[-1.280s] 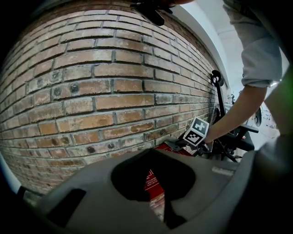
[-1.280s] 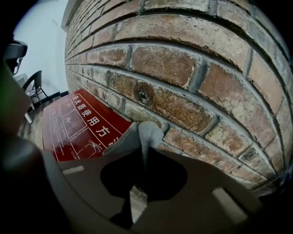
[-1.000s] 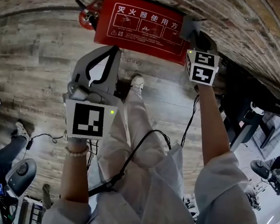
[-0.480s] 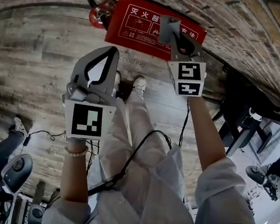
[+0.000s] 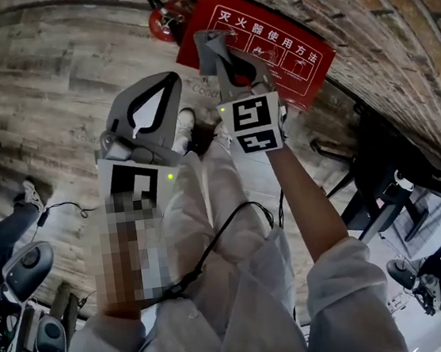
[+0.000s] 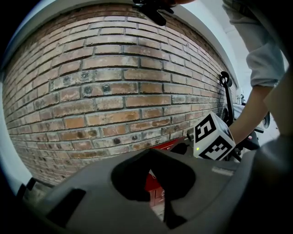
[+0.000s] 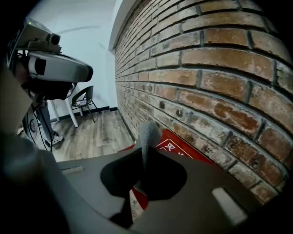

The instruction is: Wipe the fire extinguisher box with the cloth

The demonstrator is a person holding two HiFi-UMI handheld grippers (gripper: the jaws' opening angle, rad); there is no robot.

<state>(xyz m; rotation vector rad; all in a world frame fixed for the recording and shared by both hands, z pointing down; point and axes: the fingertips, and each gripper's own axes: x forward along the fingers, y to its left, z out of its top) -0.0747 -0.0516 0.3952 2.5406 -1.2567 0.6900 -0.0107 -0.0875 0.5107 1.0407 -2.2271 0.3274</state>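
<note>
Red fire extinguisher box (image 5: 288, 47), flat-fronted, with white characters and a row of small pictograms across its face; sits low on the wooden floor (image 5: 49, 80), backed against the brick wall (image 5: 393, 22). Grey cloth (image 7: 149, 135), ribbed in texture, folded into a narrow upright wad; stands pinched between the closed jaws of the right gripper (image 7: 143, 151), with its rounded top poking out past them. Hangs over the box's left part in the head view, contact with the red face not clear.
</note>
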